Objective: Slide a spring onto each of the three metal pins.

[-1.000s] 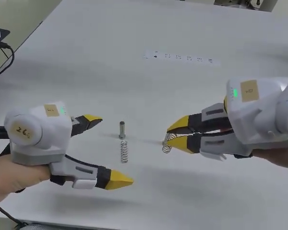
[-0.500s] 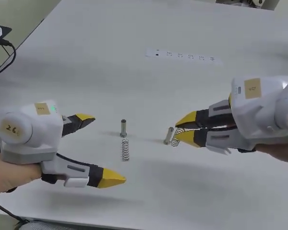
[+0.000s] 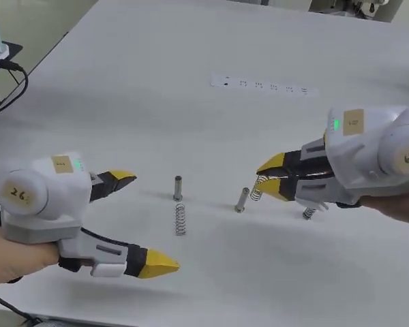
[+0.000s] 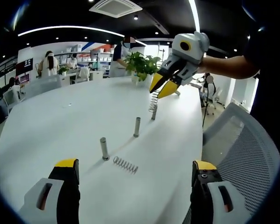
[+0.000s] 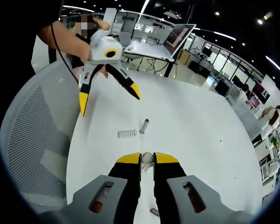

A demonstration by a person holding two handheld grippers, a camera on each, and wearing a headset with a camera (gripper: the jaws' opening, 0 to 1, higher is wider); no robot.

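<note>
Firstly, the right gripper [image 3: 271, 178] was clamped on a spring [image 3: 257, 192], which it held just beside a standing pin [image 3: 242, 199] on the white table [image 3: 191, 102]. The left gripper [image 3: 142, 219] had its jaws wide apart and held nothing. A second pin [image 3: 178, 188] stood between the two grippers, with a loose spring [image 3: 180, 219] lying on the table beside it.

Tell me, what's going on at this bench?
A person holds a gripper in each hand over a white table. The right gripper is shut on a spring, close beside an upright metal pin. The left gripper is open, holding nothing. A second spring lies loose beside a second pin.
</note>
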